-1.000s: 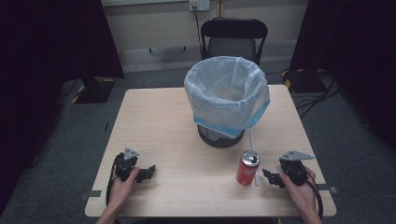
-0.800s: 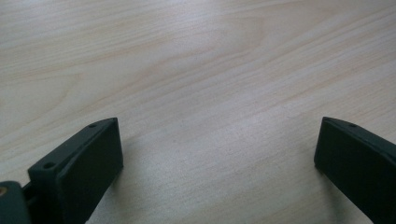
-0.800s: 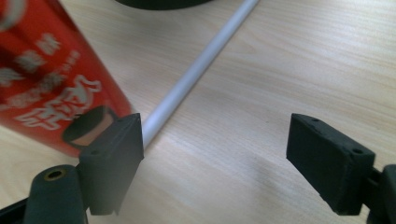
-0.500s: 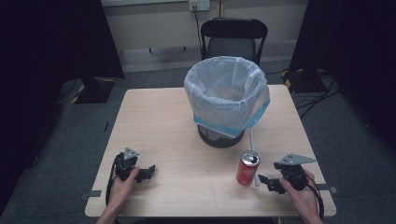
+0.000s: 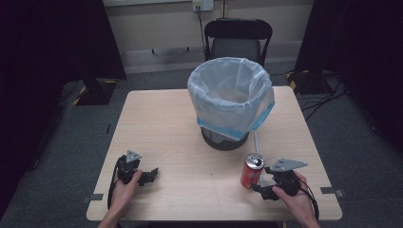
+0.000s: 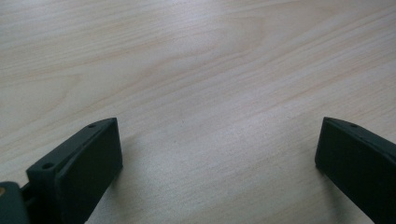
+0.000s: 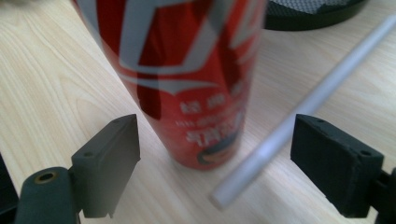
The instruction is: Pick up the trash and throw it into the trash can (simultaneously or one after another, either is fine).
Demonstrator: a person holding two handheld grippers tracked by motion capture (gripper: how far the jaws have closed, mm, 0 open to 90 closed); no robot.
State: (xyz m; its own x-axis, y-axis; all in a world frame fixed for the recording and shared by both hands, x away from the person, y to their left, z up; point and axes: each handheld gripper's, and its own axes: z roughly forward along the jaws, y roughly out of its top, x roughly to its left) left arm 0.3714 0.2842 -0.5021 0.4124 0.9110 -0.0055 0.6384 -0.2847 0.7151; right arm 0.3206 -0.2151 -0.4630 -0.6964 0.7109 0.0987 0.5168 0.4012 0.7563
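A red can (image 7: 187, 84) is seen standing just ahead of the wide-open right claw (image 7: 215, 158), a white straw (image 7: 299, 112) lying beside it, while the left claw (image 6: 215, 163) is spread wide over bare table (image 6: 196, 70).

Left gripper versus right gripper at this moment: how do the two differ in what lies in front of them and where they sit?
The left gripper faces bare table; the right gripper faces an upright red soda can and a white straw, touching neither. In the high view, the left gripper sits near the table's front left, far from the lined bin; the right gripper sits front right beside the can. Both are open and hand-held.
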